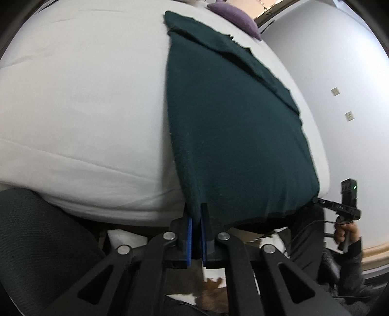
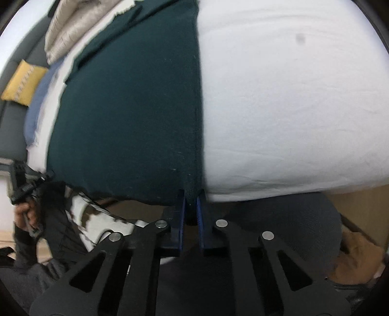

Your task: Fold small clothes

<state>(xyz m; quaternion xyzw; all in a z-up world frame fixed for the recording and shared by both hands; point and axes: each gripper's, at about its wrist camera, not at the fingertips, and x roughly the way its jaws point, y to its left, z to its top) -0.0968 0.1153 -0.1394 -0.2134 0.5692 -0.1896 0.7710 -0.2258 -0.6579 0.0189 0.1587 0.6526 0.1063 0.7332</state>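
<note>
Dark green knit garment (image 1: 233,136) lies flat on the white bed (image 1: 80,102); our left gripper (image 1: 197,218) and right gripper (image 2: 190,206) each pinch a near hem corner, likely for lifting the fold evenly.

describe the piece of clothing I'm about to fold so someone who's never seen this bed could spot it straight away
Start at the big white bed that fills both wrist views. A dark green garment lies flat on it, reaching the near edge, where the left gripper and right gripper each pinch a bottom corner. It is the only dark, flat piece there; the purple cushion sits far off.
</note>
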